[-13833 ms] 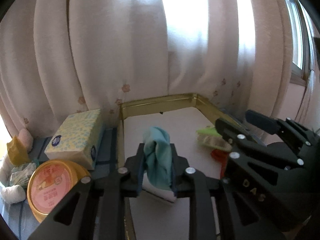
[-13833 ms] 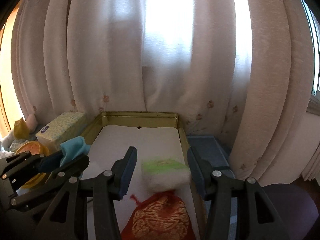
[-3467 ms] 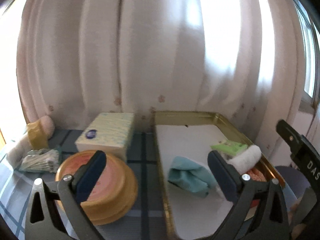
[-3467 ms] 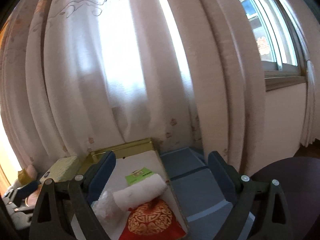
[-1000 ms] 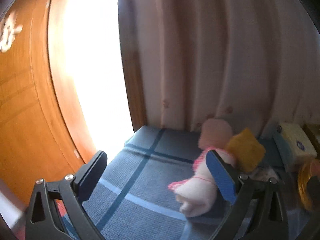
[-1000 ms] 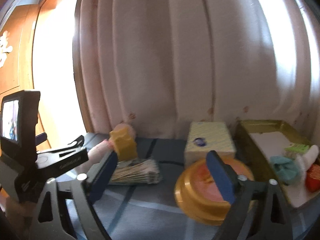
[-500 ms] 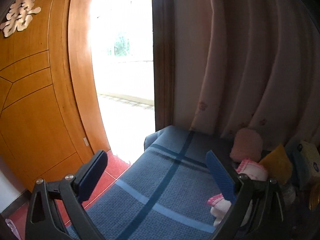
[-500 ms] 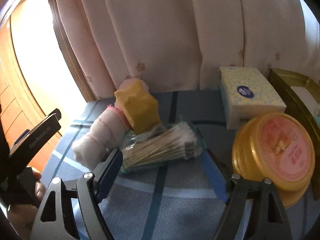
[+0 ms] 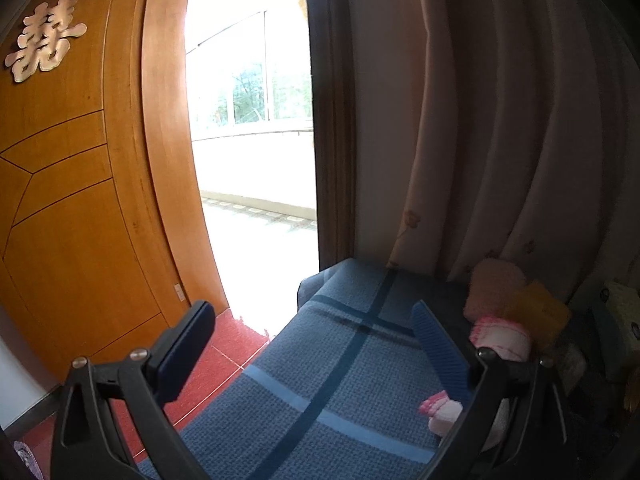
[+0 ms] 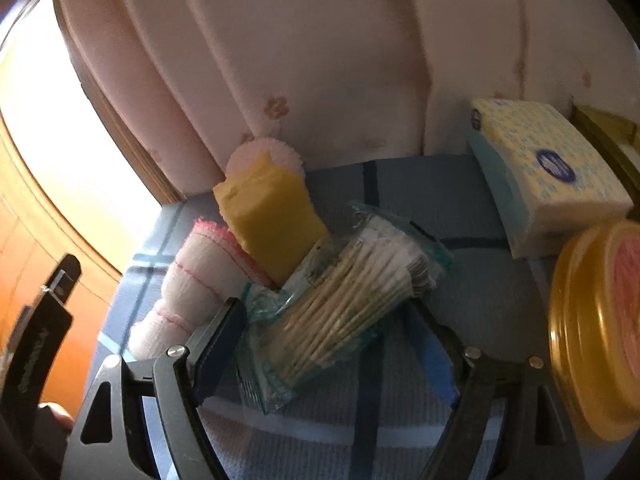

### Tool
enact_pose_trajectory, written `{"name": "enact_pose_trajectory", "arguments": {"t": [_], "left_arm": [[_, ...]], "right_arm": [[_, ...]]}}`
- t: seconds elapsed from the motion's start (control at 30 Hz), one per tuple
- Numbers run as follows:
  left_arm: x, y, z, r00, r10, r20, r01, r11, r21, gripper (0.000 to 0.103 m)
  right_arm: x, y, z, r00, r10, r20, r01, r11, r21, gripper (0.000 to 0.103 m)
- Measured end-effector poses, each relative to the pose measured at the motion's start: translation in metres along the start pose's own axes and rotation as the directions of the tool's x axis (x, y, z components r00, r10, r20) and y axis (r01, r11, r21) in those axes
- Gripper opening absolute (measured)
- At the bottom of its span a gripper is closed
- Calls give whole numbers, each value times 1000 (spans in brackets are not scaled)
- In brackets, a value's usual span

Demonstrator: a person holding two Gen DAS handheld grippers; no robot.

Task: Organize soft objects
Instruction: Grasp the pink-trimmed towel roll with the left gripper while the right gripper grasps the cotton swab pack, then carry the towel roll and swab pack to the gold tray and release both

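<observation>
A clear bag of cotton swabs (image 10: 344, 296) lies on the blue checked cloth (image 10: 472, 304). My right gripper (image 10: 328, 348) is open, with a finger on each side of the bag's near end. Left of the bag lie a white rolled towel with pink edging (image 10: 192, 280), a yellow sponge (image 10: 272, 216) and a pink puff (image 10: 264, 152). In the left wrist view my left gripper (image 9: 316, 344) is open and empty over the cloth's left end, with the towel (image 9: 500, 340), sponge (image 9: 536, 316) and puff (image 9: 496, 284) to its right.
A yellow tissue pack (image 10: 548, 176) and a round gold tin (image 10: 600, 328) stand right of the swabs. The gold tray's corner (image 10: 604, 128) shows at far right. Curtains hang behind. A wooden door (image 9: 80, 200) and open doorway lie beyond the cloth's left edge (image 9: 280, 340).
My right gripper has dropped closer and now straddles the bag of cotton swabs. My left gripper has turned a little further left toward the doorway. Both stay open.
</observation>
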State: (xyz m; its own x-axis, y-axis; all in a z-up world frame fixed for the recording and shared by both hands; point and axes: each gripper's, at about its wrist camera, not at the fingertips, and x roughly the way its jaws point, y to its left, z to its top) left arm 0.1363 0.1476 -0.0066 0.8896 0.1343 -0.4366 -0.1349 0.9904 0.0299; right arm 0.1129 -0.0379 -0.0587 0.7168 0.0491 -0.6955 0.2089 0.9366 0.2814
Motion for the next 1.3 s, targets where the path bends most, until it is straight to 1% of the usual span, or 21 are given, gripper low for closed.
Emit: {"name": "enact_pose_trajectory", "arguments": {"t": [0.1, 0.2, 0.23, 0.3, 0.4, 0.47, 0.57, 0.63, 0.77, 0.83, 0.87, 0.9, 0.93, 0.97, 1.0, 1.03, 1.07, 1.1, 1.13, 1.2, 1.3], "left_arm": [[-4, -2, 0, 1000, -24, 4, 24, 1000, 9, 100], [-7, -5, -1, 997, -79, 5, 79, 997, 21, 101], [-9, -7, -2, 993, -114, 5, 114, 993, 30, 101], [-13, -15, -3, 984, -175, 7, 175, 983, 62, 101], [-20, -29, -5, 972, -237, 7, 234, 963, 135, 101], [-24, -38, -7, 962, -273, 0, 269, 947, 174, 101], [-28, -47, -10, 940, -340, -18, 337, 918, 210, 101], [-25, -55, -11, 935, -353, -47, 354, 907, 229, 101], [-6, -72, -14, 925, -341, -169, 375, 895, 244, 98], [7, -80, -17, 915, -323, -244, 380, 893, 243, 82], [13, -83, -18, 909, -313, -274, 380, 893, 241, 77], [19, -86, -19, 900, -306, -310, 385, 893, 234, 68], [28, -89, -21, 886, -297, -357, 389, 894, 222, 60], [35, -91, -23, 873, -290, -392, 391, 896, 209, 55], [44, -92, -25, 849, -296, -437, 404, 897, 178, 46], [46, -91, -26, 835, -317, -450, 420, 895, 150, 43], [45, -88, -25, 831, -335, -445, 428, 895, 127, 39], [45, -86, -25, 829, -343, -441, 431, 895, 116, 35], [44, -85, -25, 834, -339, -436, 425, 898, 114, 32], [40, -84, -24, 849, -318, -422, 402, 907, 125, 31], [25, -80, -21, 906, -249, -344, 317, 935, 157, 30]], "right_arm": [[4, 6, 2, 1000, 8, -20, -10, 997, -74, 56], [2, 4, 2, 999, 43, -31, -47, 992, -121, 45], [0, 2, 1, 998, 57, -33, -61, 990, -128, 41], [-6, -4, -1, 995, 99, -30, -102, 985, -141, 39], [-22, -16, -7, 989, 147, 8, -144, 978, -152, 39], [-39, -23, -11, 987, 149, 62, -136, 974, -182, 39], [-62, -27, -17, 978, 138, 157, -99, 967, -236, 39], [-78, -29, -22, 966, 127, 223, -65, 963, -263, 39], [-96, -38, -25, 945, 127, 300, -45, 963, -266, 39], [-99, -39, -25, 941, 131, 311, -47, 963, -265, 39], [-98, -38, -25, 942, 132, 307, -47, 962, -268, 39], [-98, -38, -25, 943, 132, 305, -47, 961, -271, 39], [-98, -38, -24, 943, 133, 305, -47, 961, -274, 39], [-102, -39, -26, 942, 135, 308, -48, 960, -275, 39], [-98, -36, -25, 941, 136, 308, -48, 960, -277, 39], [-98, -36, -25, 942, 136, 306, -47, 959, -281, 39], [-100, -37, -26, 943, 136, 305, -47, 958, -282, 39], [-101, -38, -26, 943, 136, 304, -46, 958, -284, 39], [-101, -38, -26, 943, 137, 302, -47, 957, -287, 39], [-100, -38, -27, 943, 137, 304, -45, 956, -288, 39], [-101, -37, -28, 942, 134, 309, -41, 956, -290, 39]]}}
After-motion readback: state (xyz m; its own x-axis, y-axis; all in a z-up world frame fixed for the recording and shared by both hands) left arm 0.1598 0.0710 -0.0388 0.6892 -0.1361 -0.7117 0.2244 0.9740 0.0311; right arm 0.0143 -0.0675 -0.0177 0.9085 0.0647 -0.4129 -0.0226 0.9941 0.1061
